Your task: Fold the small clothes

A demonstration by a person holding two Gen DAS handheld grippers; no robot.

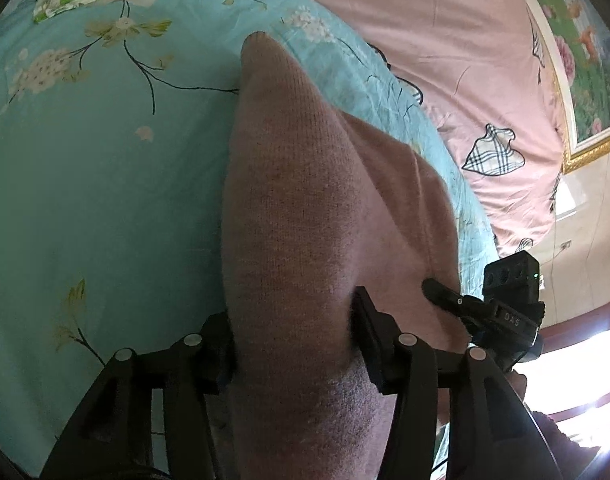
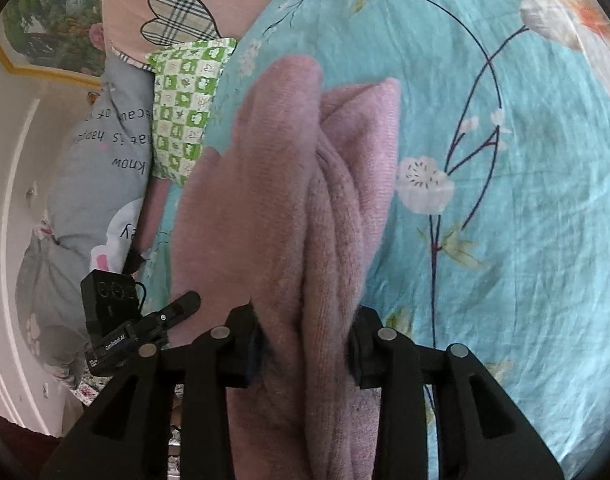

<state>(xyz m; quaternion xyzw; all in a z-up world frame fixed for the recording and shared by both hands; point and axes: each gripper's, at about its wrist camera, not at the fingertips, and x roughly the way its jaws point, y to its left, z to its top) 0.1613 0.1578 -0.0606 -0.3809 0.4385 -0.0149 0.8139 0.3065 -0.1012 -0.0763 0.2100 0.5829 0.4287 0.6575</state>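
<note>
A dusty-pink knit garment (image 1: 305,180) lies bunched lengthwise on the teal floral bedsheet (image 1: 105,200). My left gripper (image 1: 293,320) is shut on a thick fold of it, and the cloth fills the gap between both pads. In the right wrist view the same pink garment (image 2: 277,180) shows two rolled layers side by side, and my right gripper (image 2: 305,320) is shut on them just above the sheet (image 2: 505,240). Each gripper's camera block shows beside the other: the right one's (image 1: 513,276), the left one's (image 2: 109,296). The garment's near end is hidden under the fingers.
A pink quilt (image 1: 465,60) with plaid patches covers the bed's far side. A green checked pillow (image 2: 185,108) and a grey lettered pillow (image 2: 101,184) lie by the headboard. A framed flower picture (image 1: 593,80) hangs on the wall, and a bright window (image 1: 585,380) is at lower right.
</note>
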